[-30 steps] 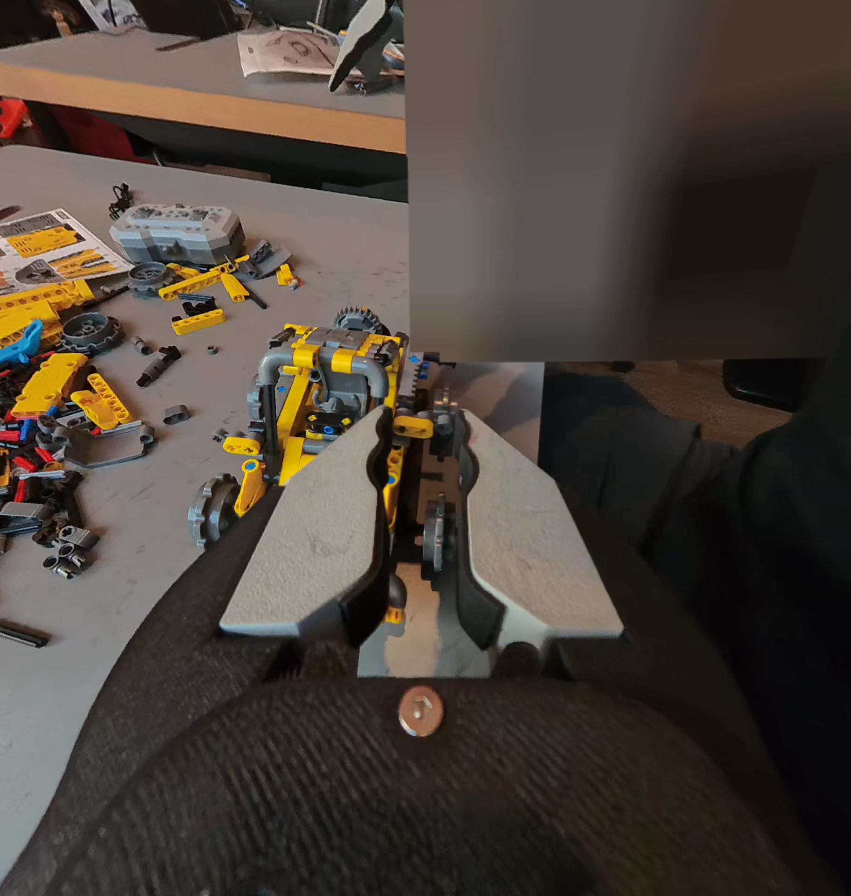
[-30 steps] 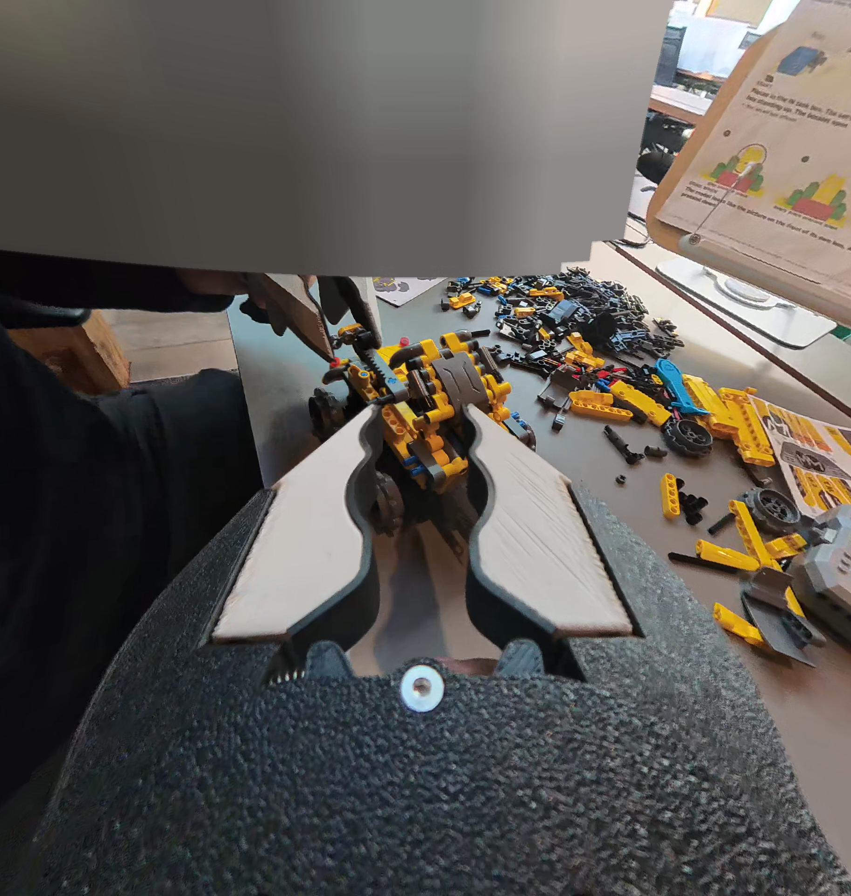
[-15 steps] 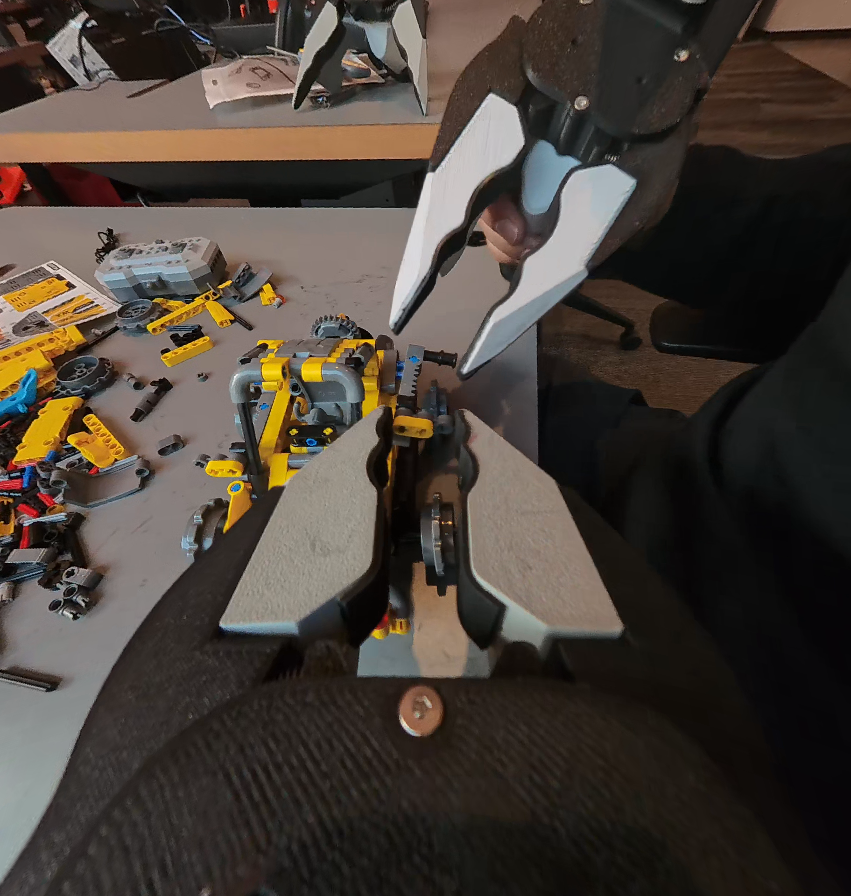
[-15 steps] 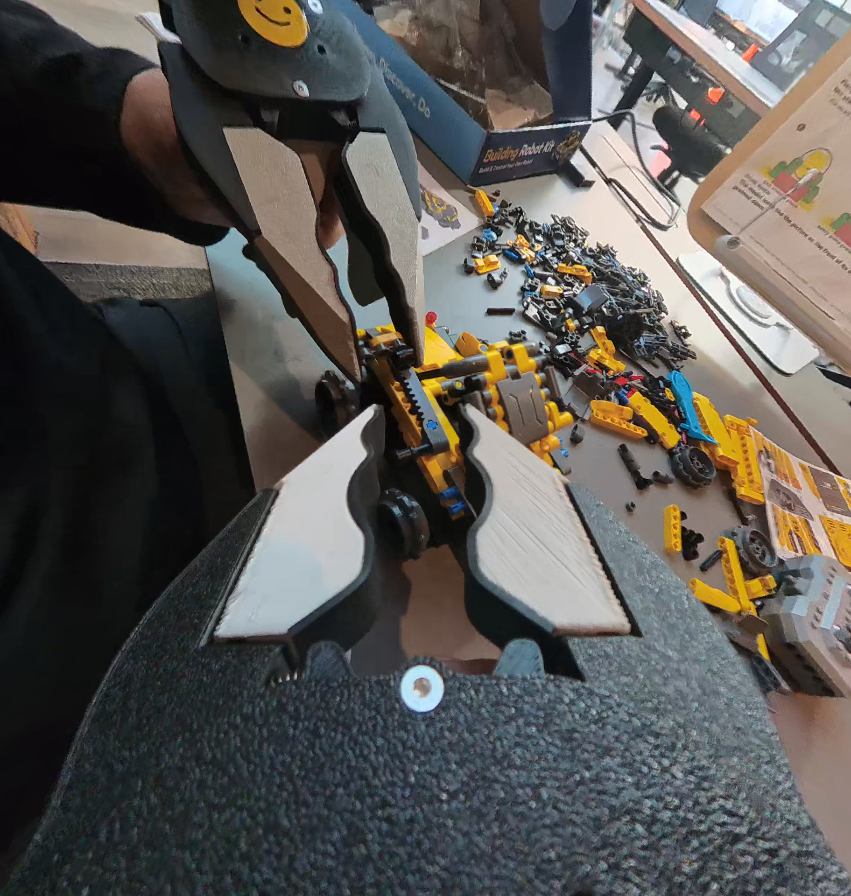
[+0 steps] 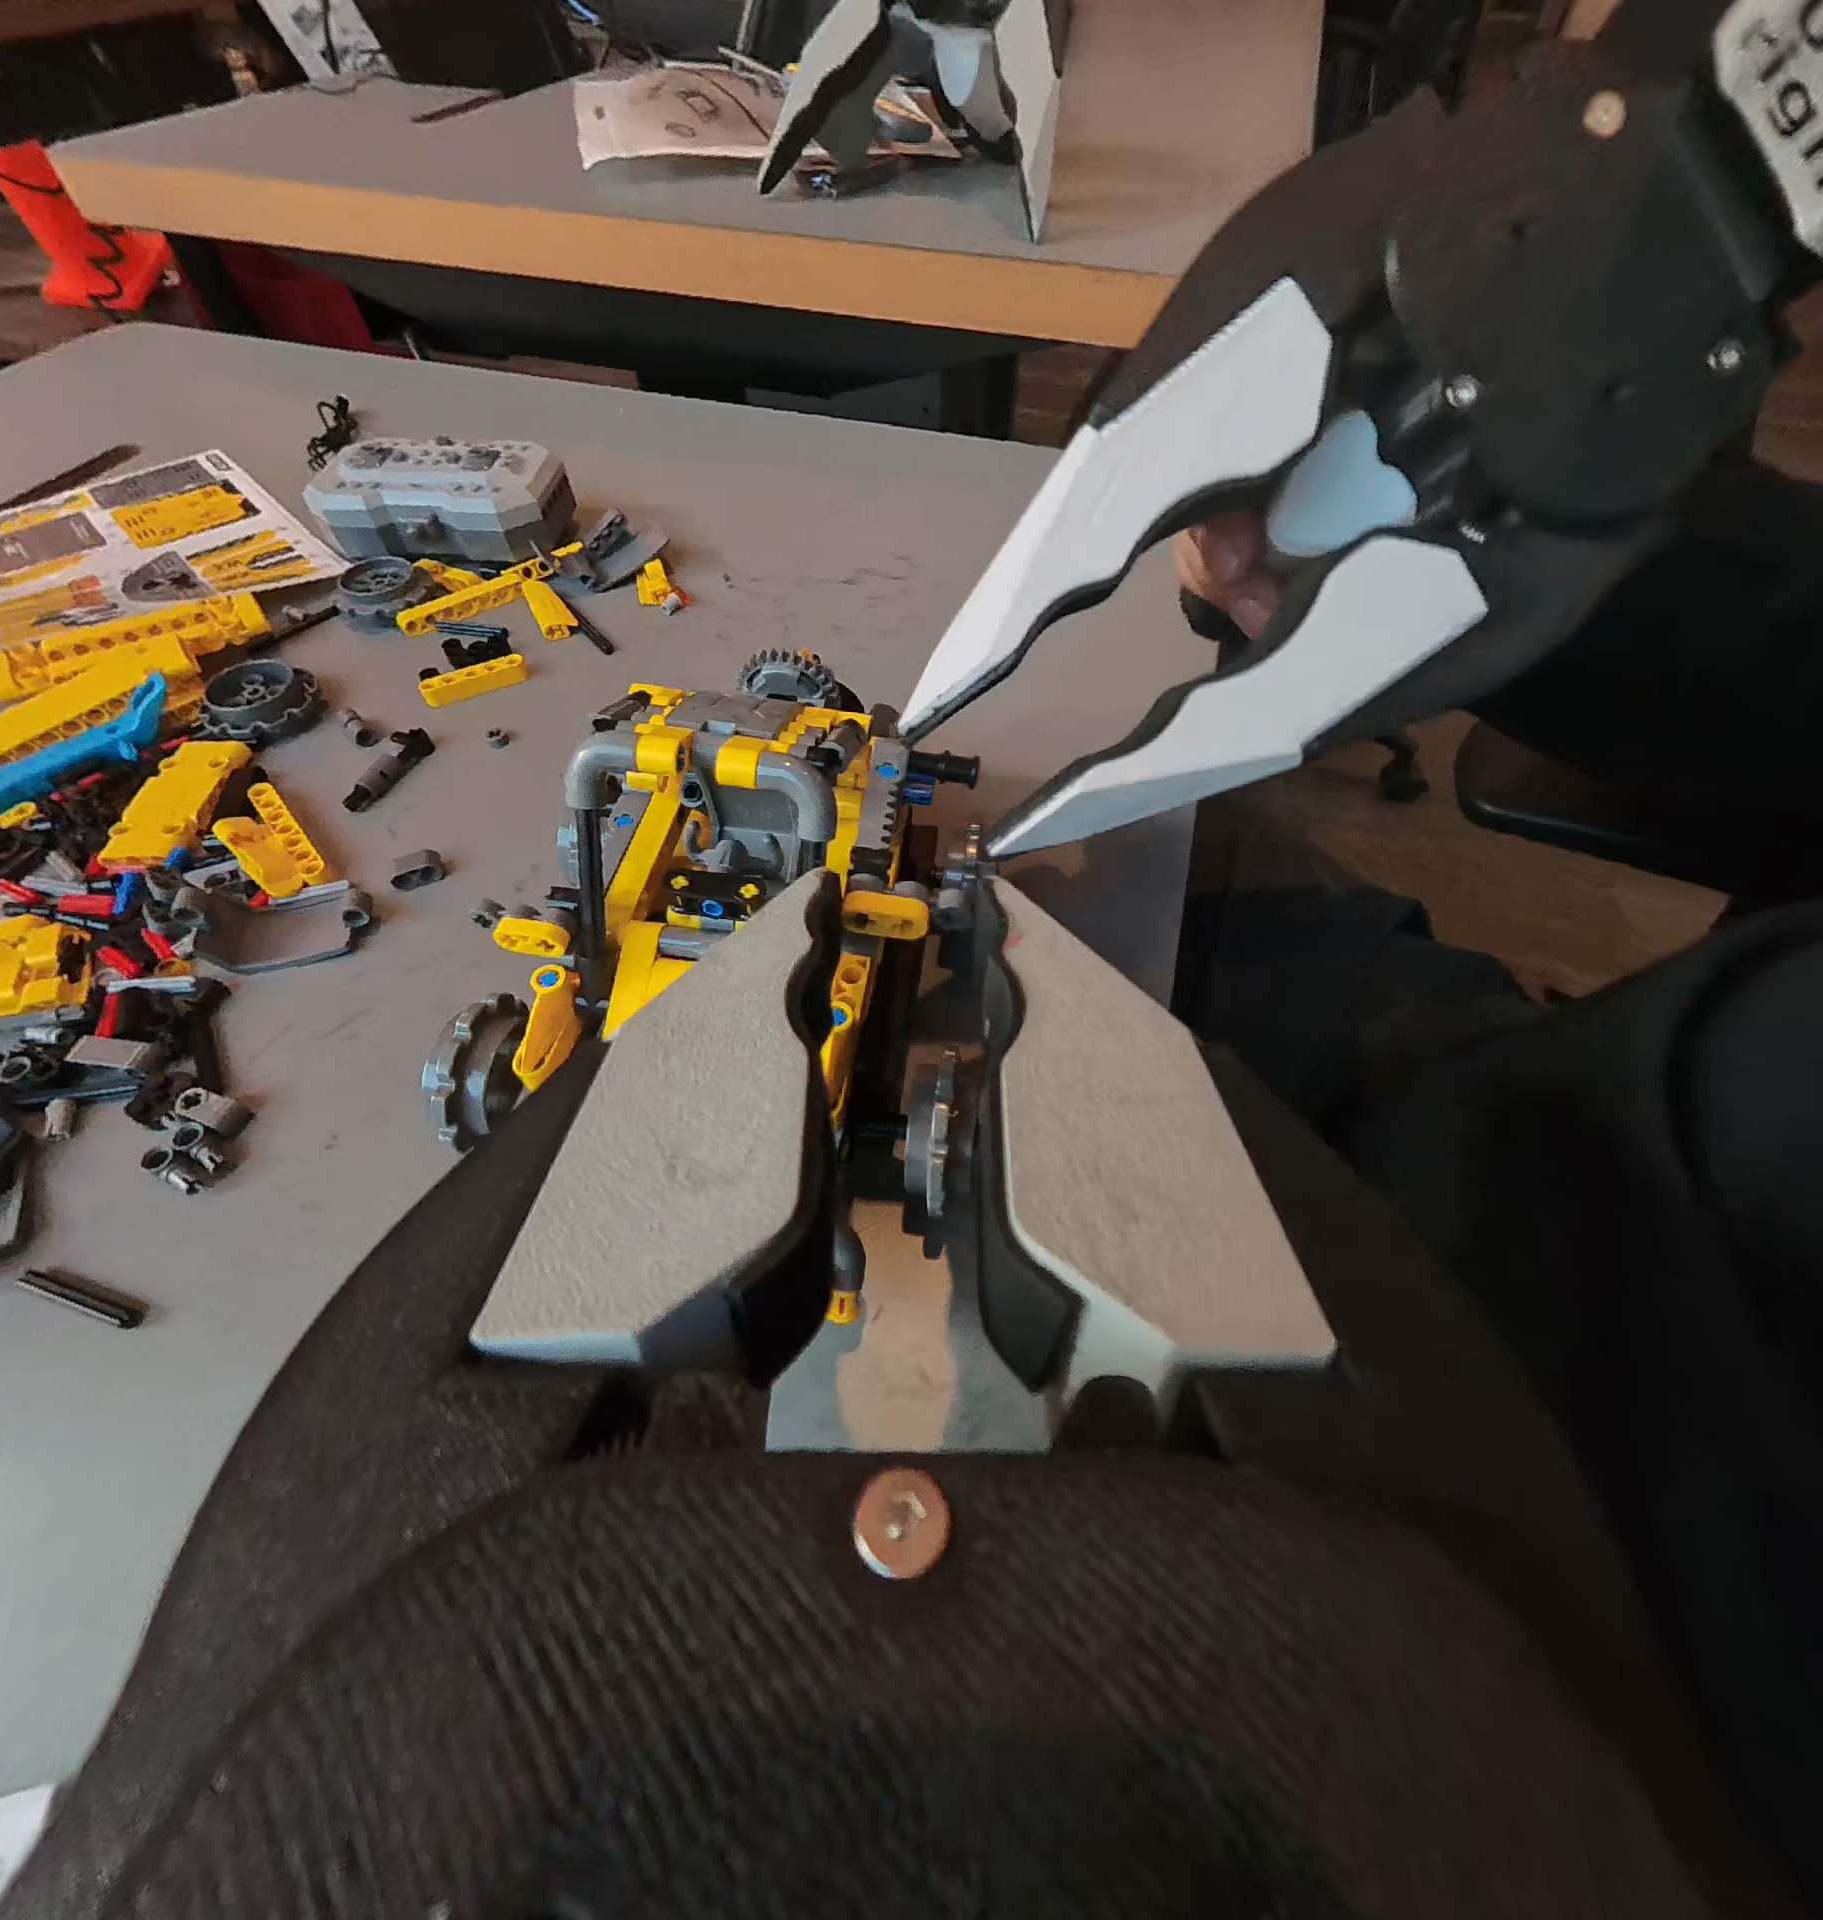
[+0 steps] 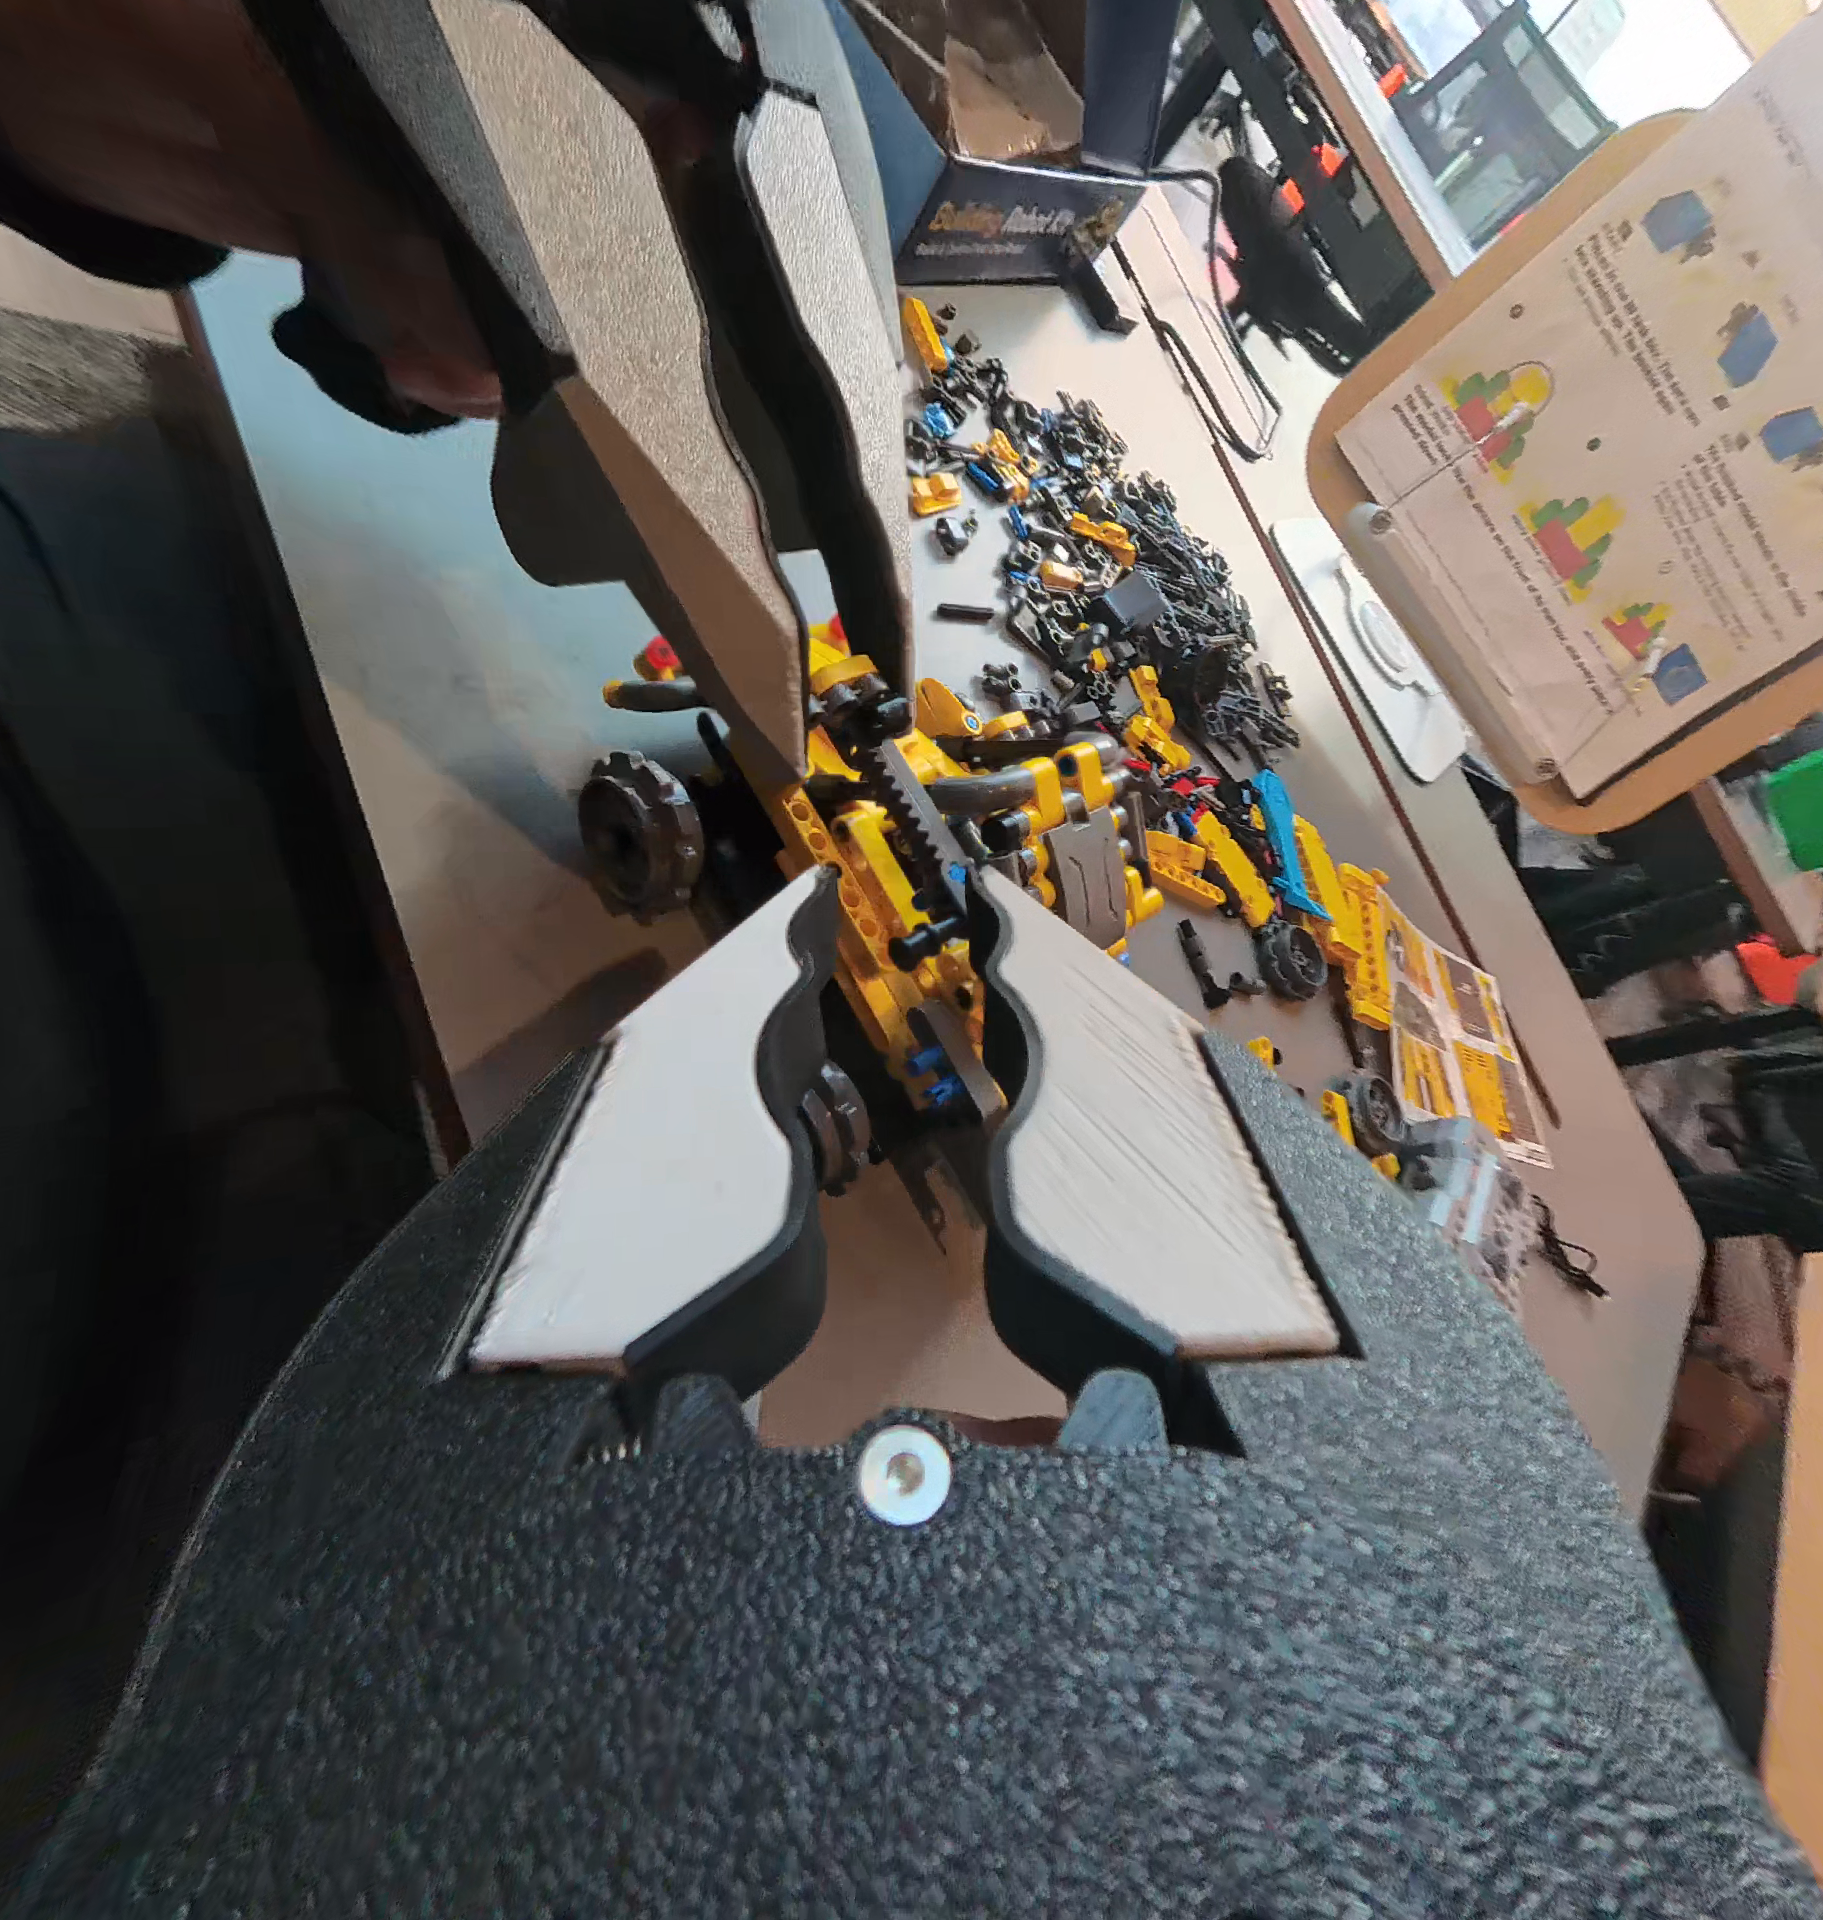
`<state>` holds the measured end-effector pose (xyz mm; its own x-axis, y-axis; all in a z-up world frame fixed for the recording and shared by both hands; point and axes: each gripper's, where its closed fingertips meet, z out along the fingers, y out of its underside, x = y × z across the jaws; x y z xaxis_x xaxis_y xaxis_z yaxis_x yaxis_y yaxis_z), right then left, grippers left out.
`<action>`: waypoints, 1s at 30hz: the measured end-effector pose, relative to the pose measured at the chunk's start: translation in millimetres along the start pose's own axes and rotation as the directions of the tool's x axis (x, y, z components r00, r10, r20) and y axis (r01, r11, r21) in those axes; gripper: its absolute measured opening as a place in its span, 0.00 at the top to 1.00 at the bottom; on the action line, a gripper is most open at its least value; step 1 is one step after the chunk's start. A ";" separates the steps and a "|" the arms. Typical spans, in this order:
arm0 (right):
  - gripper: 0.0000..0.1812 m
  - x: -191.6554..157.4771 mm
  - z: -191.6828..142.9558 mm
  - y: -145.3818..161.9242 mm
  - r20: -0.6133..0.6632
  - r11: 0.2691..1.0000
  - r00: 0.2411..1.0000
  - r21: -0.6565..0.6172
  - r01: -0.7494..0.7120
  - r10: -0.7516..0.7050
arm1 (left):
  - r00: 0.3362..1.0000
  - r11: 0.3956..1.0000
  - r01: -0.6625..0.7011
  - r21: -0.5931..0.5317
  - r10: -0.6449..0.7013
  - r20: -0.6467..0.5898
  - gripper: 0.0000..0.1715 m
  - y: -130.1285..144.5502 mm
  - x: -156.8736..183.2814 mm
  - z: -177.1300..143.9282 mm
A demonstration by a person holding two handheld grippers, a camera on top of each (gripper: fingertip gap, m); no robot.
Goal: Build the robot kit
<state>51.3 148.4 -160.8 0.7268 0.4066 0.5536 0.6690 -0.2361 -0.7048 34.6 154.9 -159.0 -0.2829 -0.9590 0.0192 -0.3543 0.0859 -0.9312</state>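
Observation:
A half-built yellow and grey brick vehicle [image 5: 699,831] stands near the right edge of the grey table [image 5: 834,540]. My left gripper [image 5: 907,894] is shut on the vehicle's near right side, by its toothed rack and a grey gear. My right gripper [image 5: 951,787] comes in from the upper right, open, its tips on either side of a black pin [image 5: 946,769] that sticks out of the vehicle. In the right wrist view the right gripper [image 6: 899,883] frames that pin [image 6: 917,940] and the vehicle [image 6: 1042,821]. The left gripper's fingers [image 6: 678,520] reach down onto the vehicle from above.
Loose yellow, black and blue parts [image 5: 107,831] cover the table's left, with a grey box-shaped block [image 5: 439,499] and a booklet [image 5: 128,540]. The table edge [image 5: 1182,935] runs just right of the vehicle. A picture board [image 6: 1613,416] and a dark box [image 6: 1011,218] stand beyond the parts. Less than 4 cm separates the two grippers' tips.
My right gripper has come down and closer to the vehicle, and its tips now straddle the black pin. My left gripper keeps its hold and has barely moved.

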 end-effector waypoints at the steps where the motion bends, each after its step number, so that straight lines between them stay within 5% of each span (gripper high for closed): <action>1: 0.87 0.9 0.1 1.5 -0.027 1.000 0.999 -0.016 0.021 -0.021 | 1.000 1.000 0.014 0.003 -0.014 -0.001 0.87 -0.2 1.0 -0.2; 30: 0.95 -4.4 17.8 12.6 -0.049 0.943 0.948 -0.127 0.308 -0.316 | 0.999 1.000 0.018 0.009 -0.017 -0.039 0.87 14.0 1.0 13.0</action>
<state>53.7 159.4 -180.0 0.4849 0.4169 0.7688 0.8743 -0.2093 -0.4379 40.9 151.7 -176.7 -0.3108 -0.9492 0.0492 -0.3516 0.0668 -0.9338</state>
